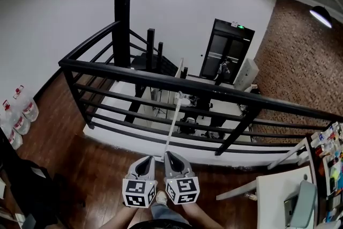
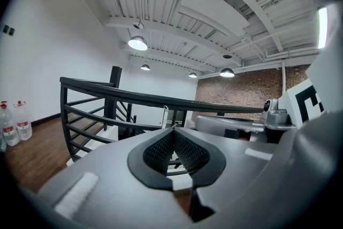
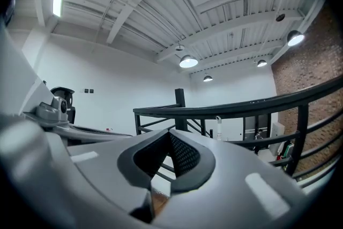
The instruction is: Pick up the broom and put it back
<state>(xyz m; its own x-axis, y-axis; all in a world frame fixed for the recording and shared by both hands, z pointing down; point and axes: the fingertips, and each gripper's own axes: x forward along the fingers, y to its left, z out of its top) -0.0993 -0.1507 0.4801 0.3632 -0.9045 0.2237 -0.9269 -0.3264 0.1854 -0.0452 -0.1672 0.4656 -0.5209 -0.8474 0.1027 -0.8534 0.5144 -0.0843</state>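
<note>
Far left, water bottles [image 1: 22,111] stand on the wood floor [image 1: 96,163] at its left edge, against the white wall. The black railing [image 1: 161,79] sweeps across the middle of the head view, guarding the floor's far edge.

The left gripper [image 1: 149,159] sits low at centre, pointing at the railing, its marker cube facing up. In the left gripper view its jaws are clenched, the ribbed pads meeting tip to tip [image 2: 172,130] with nothing between them.

Dead centre is the broom [image 1: 172,123]. Its thin white handle slants up across the lower rails, resting against the railing, with its top below the top rail. Its lower end disappears just beyond the two grippers' tips, so I cannot tell how the head sits. No gripper touches it. The left gripper view catches the handle [image 2: 165,114] as a pale sliver behind the rails.

The right gripper [image 1: 170,155] is just beside the left one, nearly parallel. Its own view shows the jaws pressed shut [image 3: 169,132] and empty. The broom's capped handle top [image 3: 218,126] stands to the right of the jaws, against the railing.

Further right, a dark door [image 1: 225,53] sits in the far wall on the level below, next to a brick wall [image 1: 300,56]. A white table [image 1: 273,196] fills the floor's near right corner, with a shelf of colourful items [image 1: 329,153] at the right edge.
</note>
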